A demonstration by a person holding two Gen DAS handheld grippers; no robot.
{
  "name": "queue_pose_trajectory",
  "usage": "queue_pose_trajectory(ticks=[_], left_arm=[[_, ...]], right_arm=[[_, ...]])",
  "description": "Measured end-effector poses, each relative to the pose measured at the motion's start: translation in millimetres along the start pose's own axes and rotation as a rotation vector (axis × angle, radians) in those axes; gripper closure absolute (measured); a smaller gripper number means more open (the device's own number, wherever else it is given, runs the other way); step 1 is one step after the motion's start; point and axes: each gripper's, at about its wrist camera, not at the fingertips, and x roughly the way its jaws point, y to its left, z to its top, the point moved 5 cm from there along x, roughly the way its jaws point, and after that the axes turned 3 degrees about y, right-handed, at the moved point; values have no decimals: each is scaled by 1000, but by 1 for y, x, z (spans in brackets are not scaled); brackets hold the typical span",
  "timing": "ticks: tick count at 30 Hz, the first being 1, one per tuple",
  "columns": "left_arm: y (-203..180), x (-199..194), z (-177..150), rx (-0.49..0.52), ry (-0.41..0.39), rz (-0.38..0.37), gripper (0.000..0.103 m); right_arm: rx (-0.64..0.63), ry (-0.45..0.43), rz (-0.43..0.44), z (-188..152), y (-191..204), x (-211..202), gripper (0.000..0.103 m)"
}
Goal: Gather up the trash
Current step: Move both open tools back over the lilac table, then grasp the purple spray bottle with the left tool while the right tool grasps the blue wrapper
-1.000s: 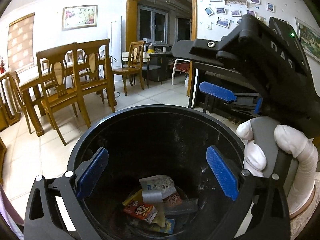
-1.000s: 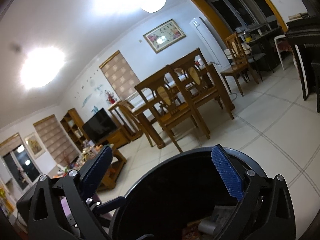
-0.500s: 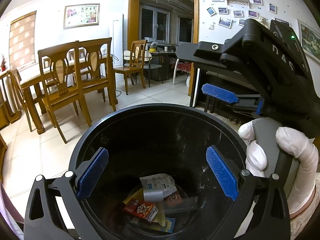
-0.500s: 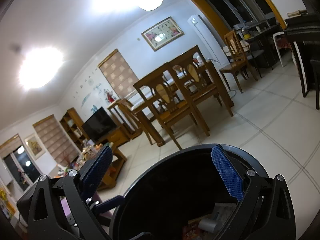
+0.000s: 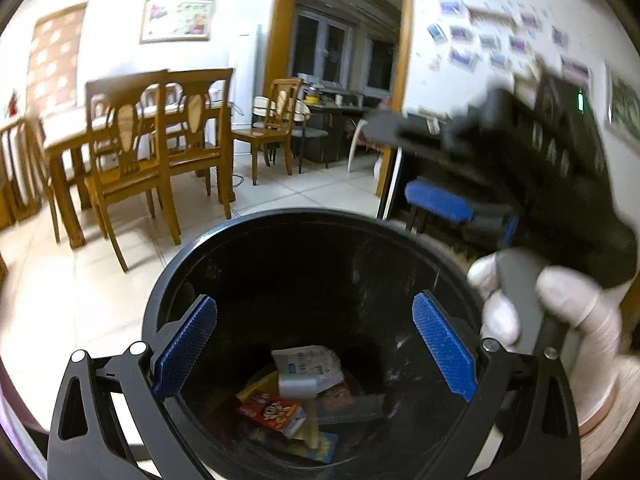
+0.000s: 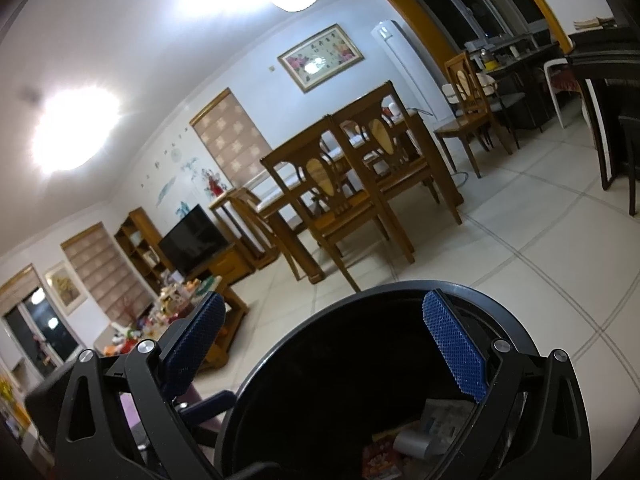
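A round black trash bin stands on the tiled floor, right below both grippers. At its bottom lie several pieces of trash: a white printed wrapper, a red snack packet and a grey roll. My left gripper hangs open over the bin's mouth, nothing between its blue pads. The right gripper is open too, above the bin's rim, and empty. In the left wrist view the right gripper shows blurred at the right, held by a white-gloved hand.
A wooden dining table with chairs stands beyond the bin to the left. A doorway opens to a further room. A dark piano-like cabinet is at the right. A cluttered low table and a TV lie far left.
The right gripper has shifted in the left wrist view and is now motion-blurred. The bin sits slightly lower in both views. The trash has not moved.
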Motion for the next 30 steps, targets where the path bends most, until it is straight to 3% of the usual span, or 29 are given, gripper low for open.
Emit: queue_pose_trajectory(ticks=[5, 10, 15, 18, 22, 27, 30], left_arm=[[10, -42, 4, -119, -68, -15, 5], [12, -110, -5, -118, -125, 20, 5], [23, -185, -41, -58, -125, 103, 5], [34, -237, -77, 57, -79, 223, 5], [61, -290, -125, 151, 34, 325, 5], [120, -345, -187, 145, 189, 407, 5], [149, -357, -215, 150, 268, 415, 5]], right_arm=[[-15, 5, -8, -2, 7, -8, 5], [-54, -18, 54, -10, 44, -37, 5], [-149, 69, 184, -37, 111, -47, 5], [-250, 147, 287, -67, 169, -49, 5], [-486, 289, 468, -132, 266, -54, 5], [-759, 459, 613, -215, 359, -62, 5], [-918, 540, 661, -265, 405, -66, 5]])
